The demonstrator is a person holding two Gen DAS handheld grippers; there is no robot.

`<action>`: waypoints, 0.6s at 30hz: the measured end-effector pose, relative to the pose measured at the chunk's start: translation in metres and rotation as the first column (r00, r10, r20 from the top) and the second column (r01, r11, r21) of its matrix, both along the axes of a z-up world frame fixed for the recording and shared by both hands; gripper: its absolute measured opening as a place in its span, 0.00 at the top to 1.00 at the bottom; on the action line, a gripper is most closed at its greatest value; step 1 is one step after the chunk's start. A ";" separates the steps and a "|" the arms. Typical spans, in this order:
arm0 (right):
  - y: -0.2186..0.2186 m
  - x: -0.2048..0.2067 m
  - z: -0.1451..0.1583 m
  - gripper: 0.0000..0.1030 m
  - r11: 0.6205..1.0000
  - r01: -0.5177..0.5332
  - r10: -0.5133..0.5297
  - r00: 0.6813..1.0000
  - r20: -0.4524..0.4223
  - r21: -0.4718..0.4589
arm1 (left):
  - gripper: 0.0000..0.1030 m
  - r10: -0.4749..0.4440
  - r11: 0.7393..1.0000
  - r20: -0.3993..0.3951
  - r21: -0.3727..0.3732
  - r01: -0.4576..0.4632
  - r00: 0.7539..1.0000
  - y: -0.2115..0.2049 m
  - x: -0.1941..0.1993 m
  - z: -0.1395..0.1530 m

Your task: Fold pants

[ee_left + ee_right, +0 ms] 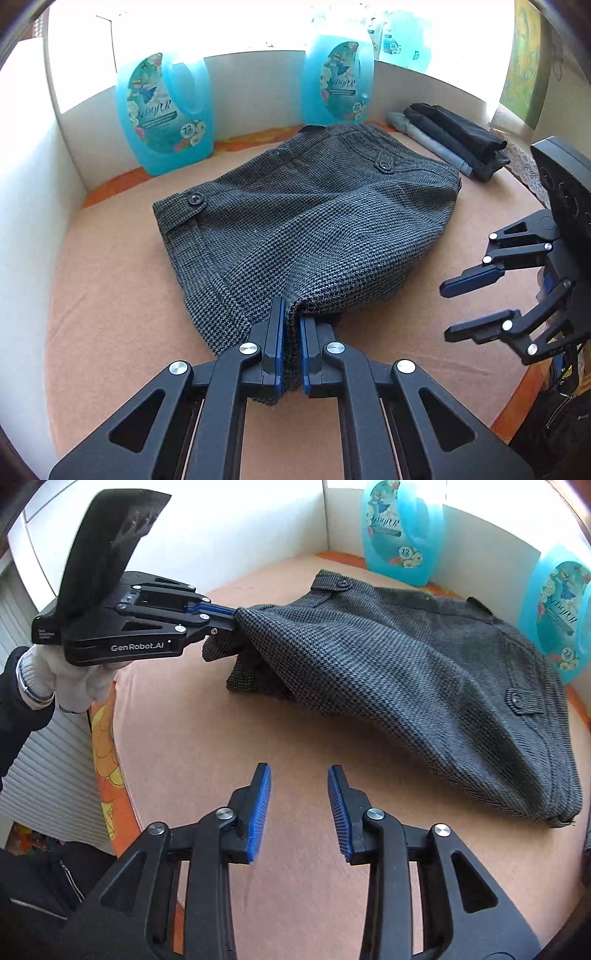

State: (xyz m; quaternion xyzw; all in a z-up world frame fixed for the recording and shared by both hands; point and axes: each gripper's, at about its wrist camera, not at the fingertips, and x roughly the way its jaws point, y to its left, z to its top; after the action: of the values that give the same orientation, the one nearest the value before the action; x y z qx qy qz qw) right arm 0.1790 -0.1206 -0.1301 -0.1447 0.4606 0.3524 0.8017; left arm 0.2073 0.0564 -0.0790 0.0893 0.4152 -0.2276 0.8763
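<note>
Grey houndstooth pants (pixel 303 229) lie folded in a bundle on the tan surface (pixel 122 314), waistband with buttons toward the far side. They also show in the right wrist view (pixel 424 686). My left gripper (pixel 291 317) is shut on the near edge of the pants and lifts it a little; the right wrist view shows it (pixel 231 618) pinching that fabric edge. My right gripper (pixel 299 775) is open and empty above the bare surface, in front of the pants; the left wrist view shows it (pixel 448 310) to the right of the pants.
Two blue detergent bottles (pixel 162 114) (pixel 338 81) stand at the back by the white wall (pixel 29 192). A stack of folded dark clothes (pixel 450 140) lies at the back right. The surface's orange edge (pixel 107 746) runs along the near side.
</note>
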 end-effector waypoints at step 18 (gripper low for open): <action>-0.018 0.044 0.019 0.87 0.920 0.215 -0.129 0.956 -0.265 0.327 | 0.59 -0.146 0.976 0.072 0.176 0.131 0.987 -0.013 -0.049 -0.020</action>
State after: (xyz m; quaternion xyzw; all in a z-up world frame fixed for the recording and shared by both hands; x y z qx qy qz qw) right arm 0.2230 -0.1389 -0.1115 0.0858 0.4939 0.3718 0.7814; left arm 0.1585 0.0438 -0.0989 0.2021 0.3886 -0.2478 0.8641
